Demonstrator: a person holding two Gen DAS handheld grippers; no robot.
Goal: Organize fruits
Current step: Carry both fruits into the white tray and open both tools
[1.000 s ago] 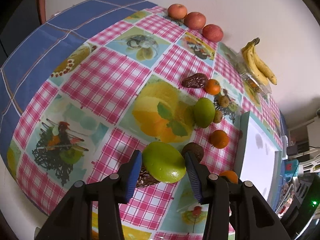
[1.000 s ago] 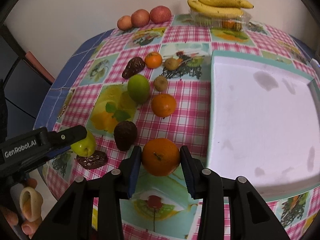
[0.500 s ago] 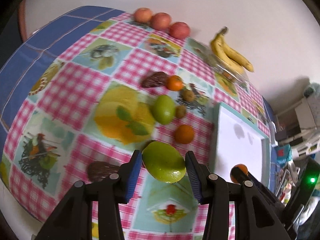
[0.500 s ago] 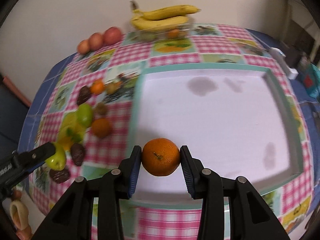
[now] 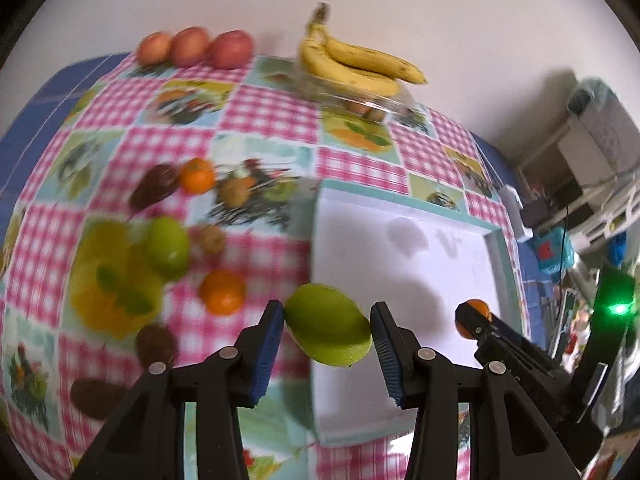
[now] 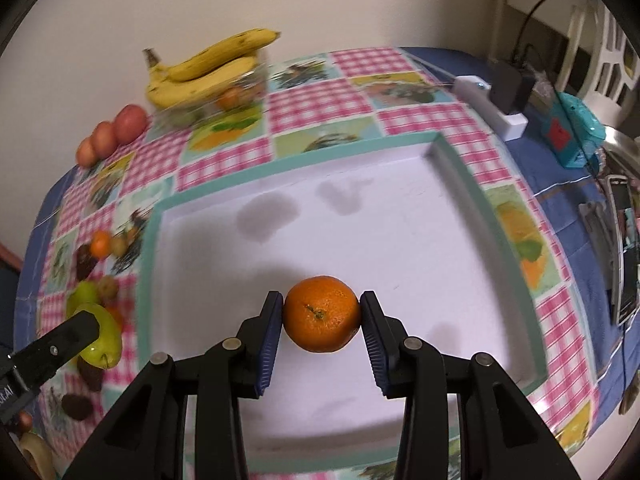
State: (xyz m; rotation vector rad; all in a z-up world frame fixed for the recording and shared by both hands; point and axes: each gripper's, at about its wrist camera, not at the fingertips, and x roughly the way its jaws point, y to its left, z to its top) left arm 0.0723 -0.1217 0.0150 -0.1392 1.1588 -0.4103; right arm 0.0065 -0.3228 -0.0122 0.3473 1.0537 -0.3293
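Gripping an orange (image 6: 322,314) in my R gripper (image 6: 322,316), over the tray (image 6: 150,240) floor just ahead; L gripper (image 5: 328,326) clamps a green fruit (image 5: 328,326), long axis jaw-to-jaw, at the tray's near-left edge.

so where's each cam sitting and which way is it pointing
Left wrist: sits on the left claw, looking forward along its fingers at the green fruit it grips, held over the near-left edge of the white tray; the right claw shows at right.
Right wrist: sits on the right claw, looking down across the tray interior; it grips an orange, and the left claw's finger shows at left.
Shared: tray, bananas, three red apples, both carried fruits.
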